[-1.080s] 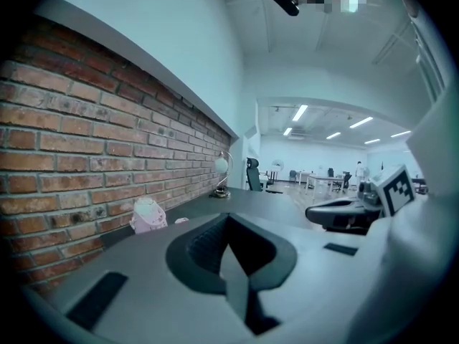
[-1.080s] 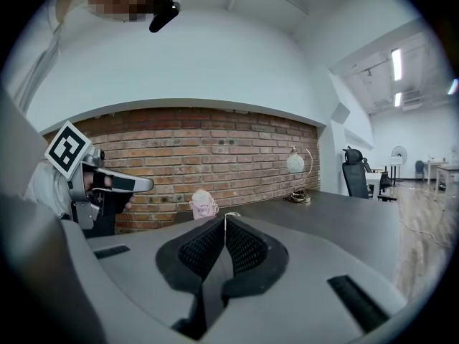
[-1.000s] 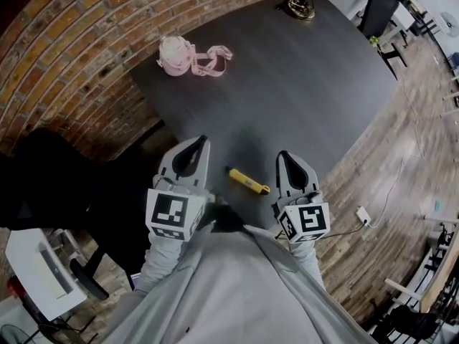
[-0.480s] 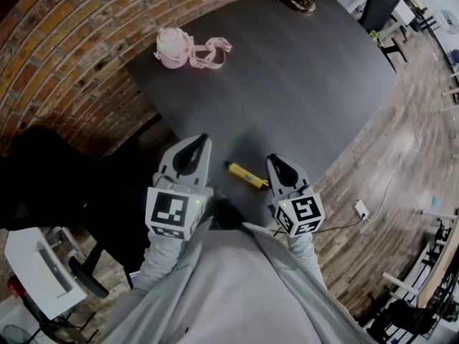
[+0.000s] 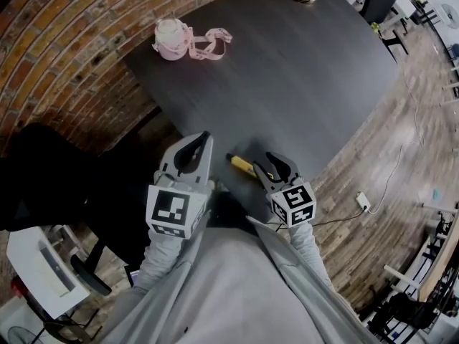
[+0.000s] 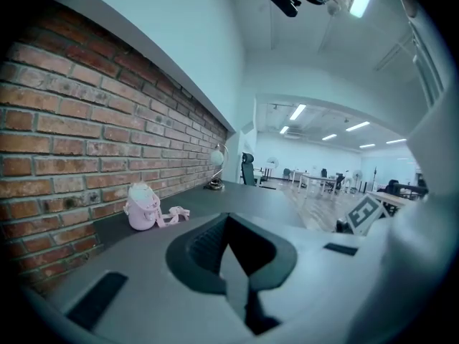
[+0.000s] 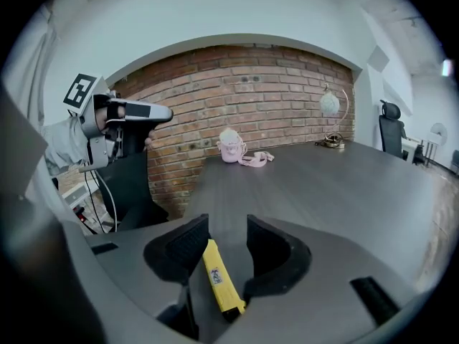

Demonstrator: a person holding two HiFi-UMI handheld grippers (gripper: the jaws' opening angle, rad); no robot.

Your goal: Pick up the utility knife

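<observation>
**Hidden or partly seen.** We list the utility knife (image 5: 241, 163) first. It is yellow and lies flat on the dark desk (image 5: 315, 70), close to the desk's near edge. In the head view the right gripper (image 5: 271, 165) covers one end of it. In the right gripper view the knife (image 7: 219, 282) runs back under the gripper's body, so that end is cut off. We cannot make out a blade, and the small label on its side is too small to read.

**Grippers.** The right gripper (image 7: 228, 241) has just been opening its jaws. They now stand well apart with the knife between them, and neither pad presses on it. The left gripper (image 5: 195, 143) hovers over the near corner on the wall side. In its own view the left gripper (image 6: 229, 244) has its jaws closed together with nothing between them. The person's grey sleeves and chest fill the lower part of the head view.

**Other things.**
- A small pink pouch with a loose strap (image 5: 173, 37) sits at the desk's corner by the brick wall (image 5: 64, 49).
- A globe lamp on a brass base (image 7: 330, 117) stands at the far end of the wall edge.
- A black office chair (image 5: 376, 6) stands past the far corner.
- A white plug block (image 5: 362, 201) lies on the wooden floor (image 5: 401, 142).

Nothing lies on the desk between the knife and the pouch.
</observation>
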